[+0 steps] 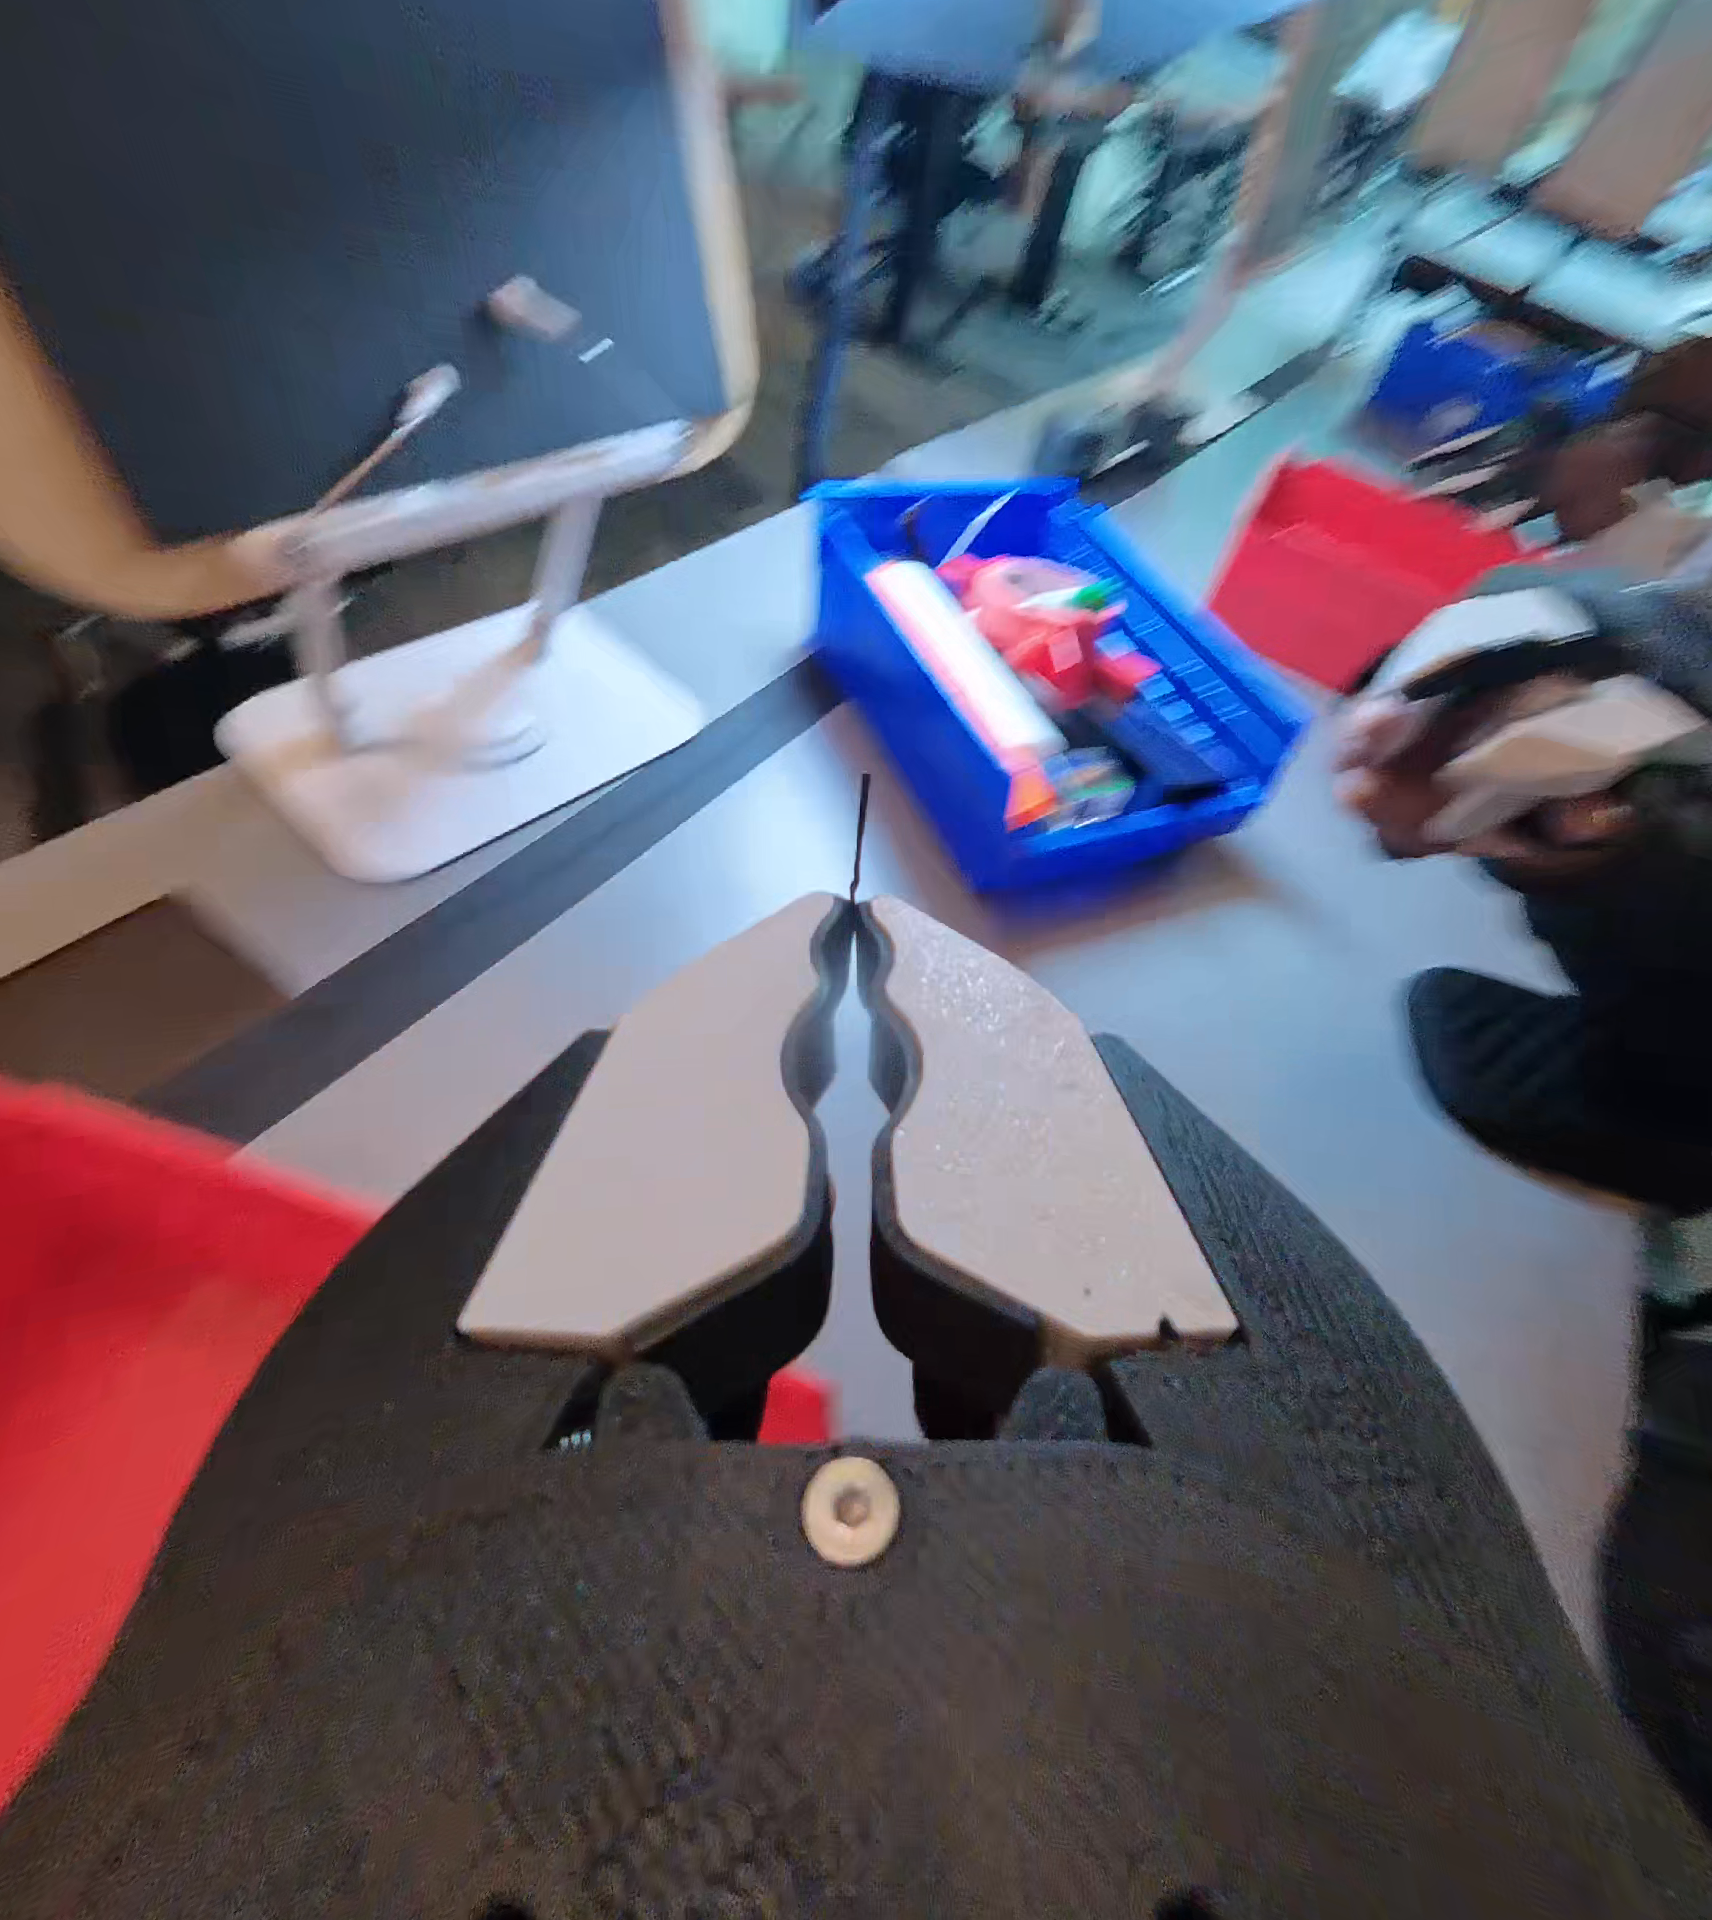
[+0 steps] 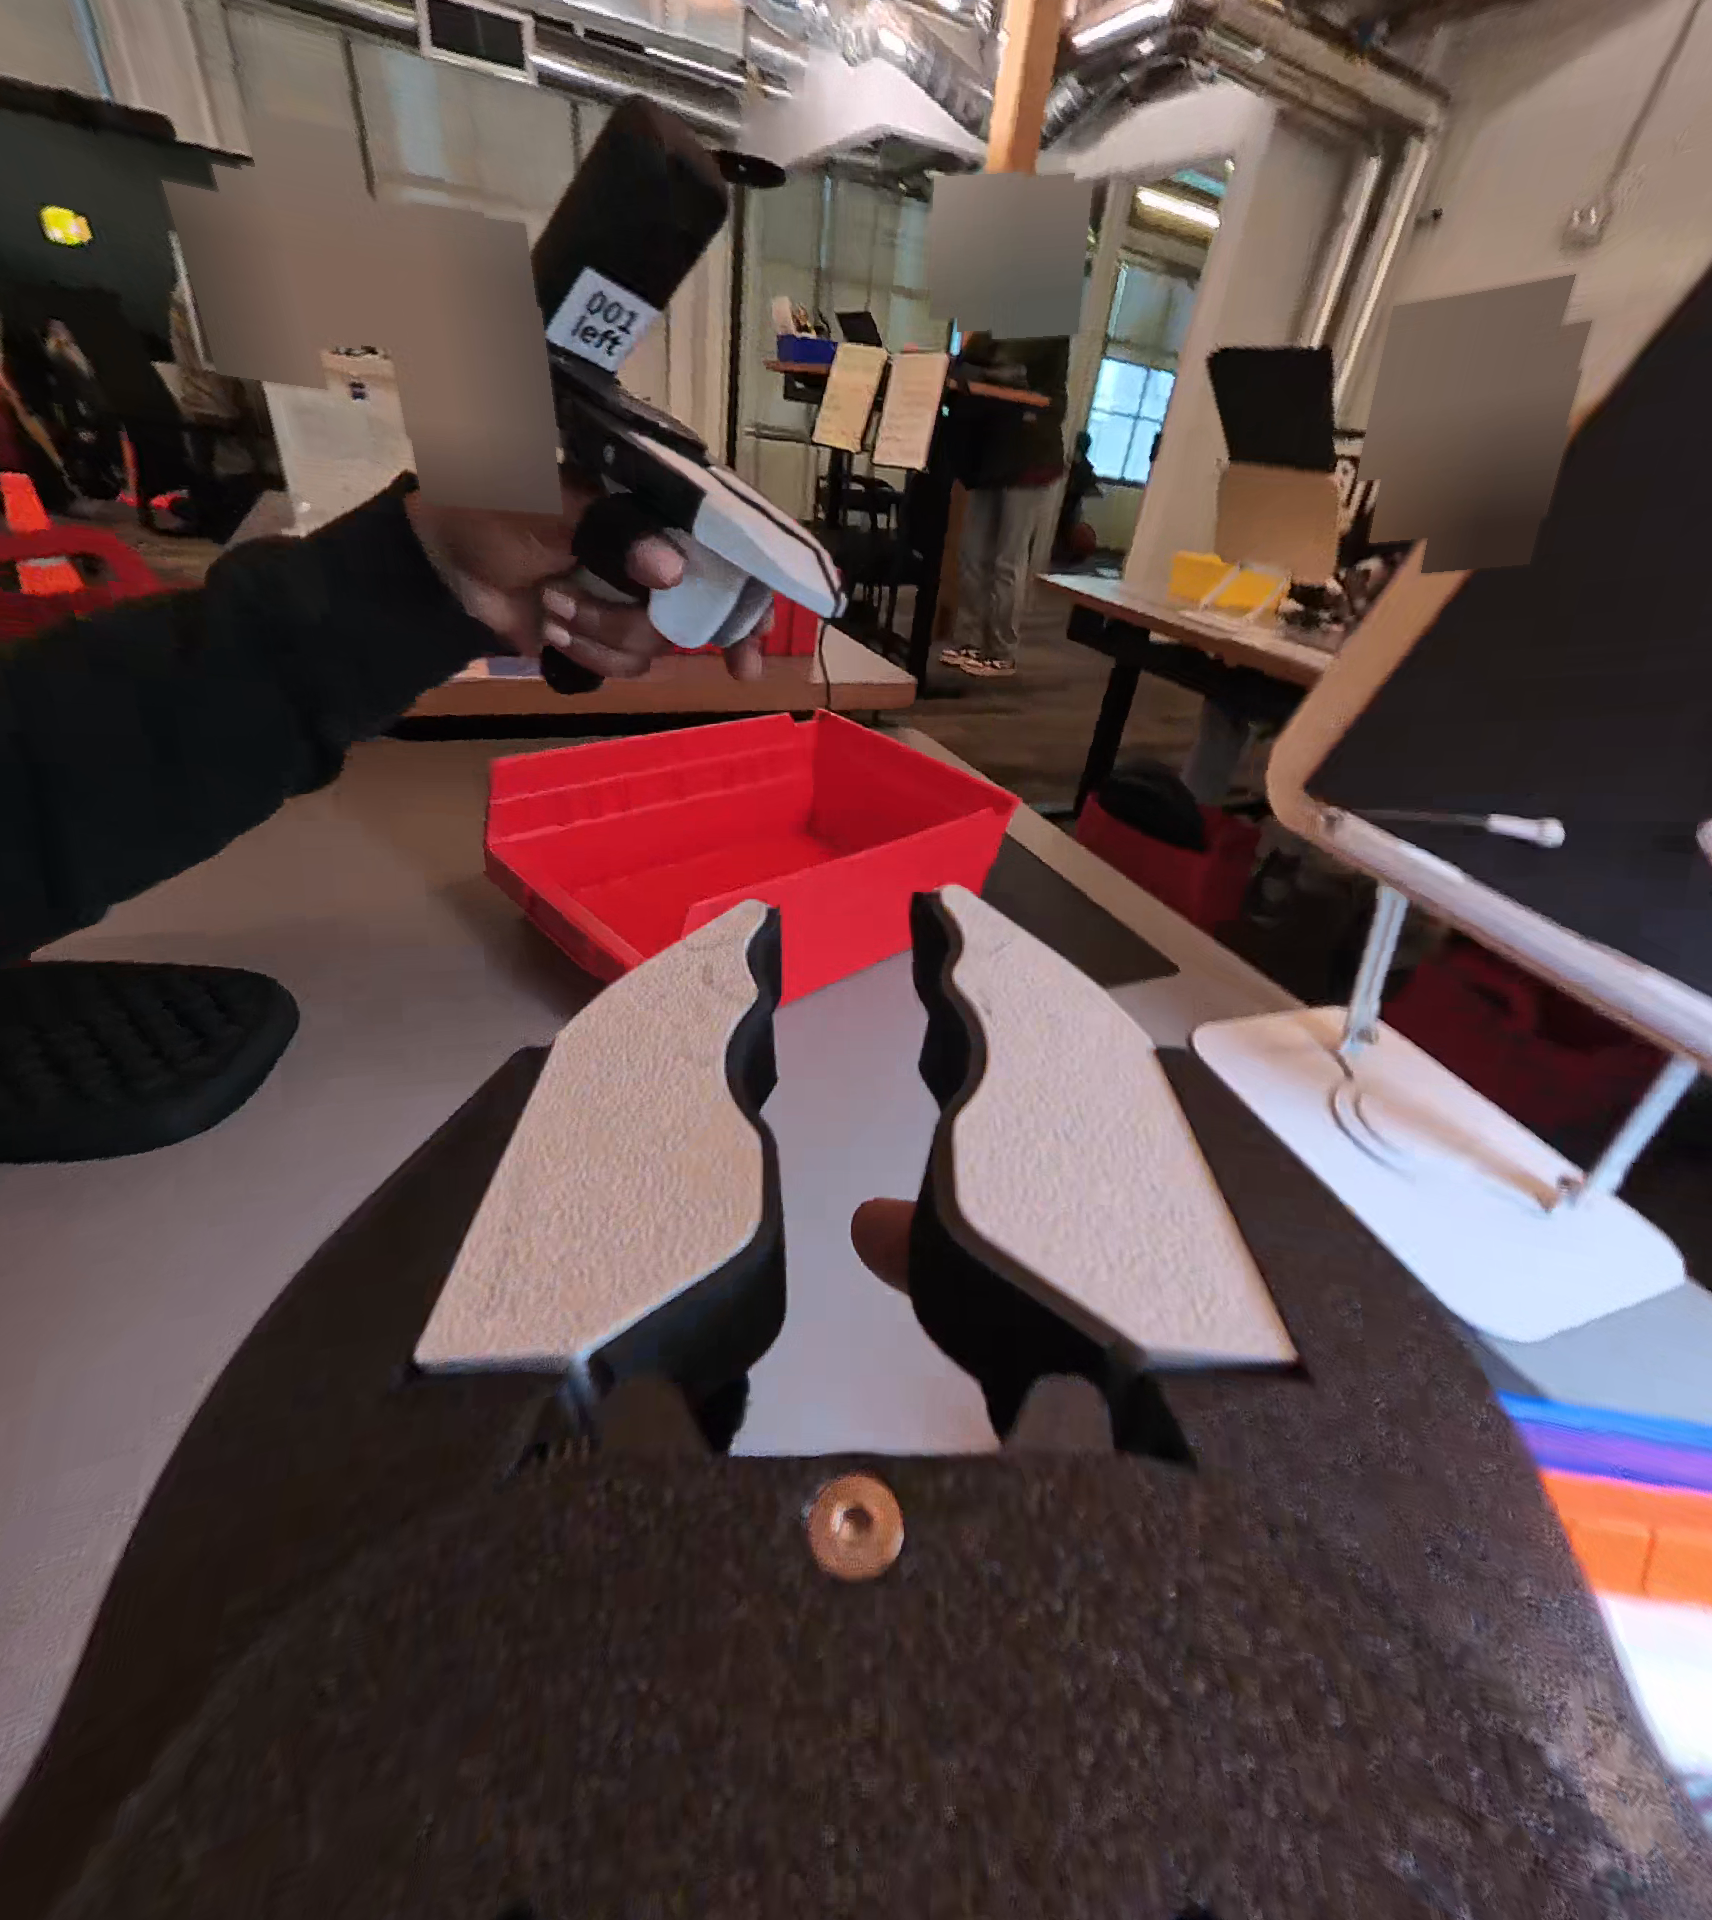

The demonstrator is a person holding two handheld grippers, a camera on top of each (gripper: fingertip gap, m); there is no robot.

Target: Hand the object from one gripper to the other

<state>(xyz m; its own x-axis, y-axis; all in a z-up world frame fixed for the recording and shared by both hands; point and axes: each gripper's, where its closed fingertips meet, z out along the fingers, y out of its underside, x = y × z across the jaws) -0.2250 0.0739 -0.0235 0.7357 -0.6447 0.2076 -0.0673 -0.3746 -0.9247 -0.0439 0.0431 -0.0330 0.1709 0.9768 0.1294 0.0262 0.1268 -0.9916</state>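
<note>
A thin black strand (image 1: 862, 831) sticks out from the tips of my left gripper (image 1: 857, 906), which is shut on it above the grey table (image 1: 1247, 987). In the right wrist view a hand holds the left gripper (image 2: 821, 597) raised above the far side of an empty red bin (image 2: 748, 831), with the strand (image 2: 824, 665) hanging from its tip. My right gripper (image 2: 844, 920) is open and empty, low over the table, facing the red bin. Its fingers (image 1: 1558, 743) show blurred at the right of the left wrist view.
A blue bin (image 1: 1184, 831) of toys and other things sits on the table ahead of the left gripper. A screen on a white stand (image 2: 1434, 1195) stands along the table's edge. A black mesh pad (image 2: 83, 1049) lies at the near left. A blurred red object (image 1: 52, 1351) is close by.
</note>
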